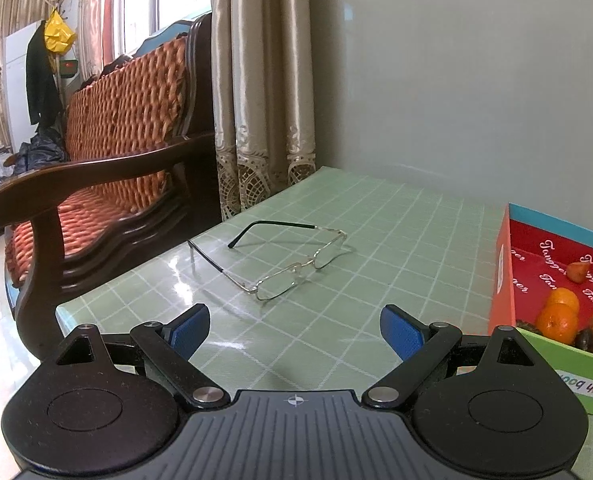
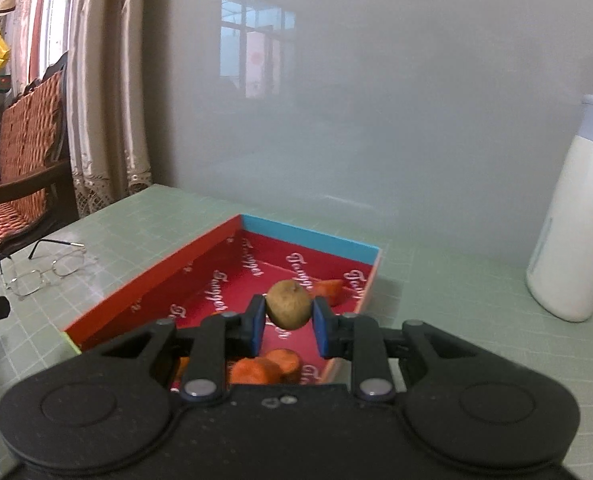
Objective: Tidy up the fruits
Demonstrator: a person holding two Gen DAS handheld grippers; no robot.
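Right claw (image 2: 289, 322) is clamped on a brown kiwi (image 2: 288, 304) above the red box (image 2: 168, 280); left claw (image 1: 295, 330) hangs wide open and empty, glasses (image 1: 292, 264) lying beyond it on the surface (image 1: 416, 240).

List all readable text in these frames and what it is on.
"Cloth boo…", upside down and cut off: green box flap.
White script repeated on the red box lining, seemingly "Tangger"; the spelling is uncertain.
White bottle: faint print, too blurred to read.

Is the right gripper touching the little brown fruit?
Touching. The right wrist view shows the right gripper with both blue pads pressed against the sides of the brown fruit, holding it up over the red box.
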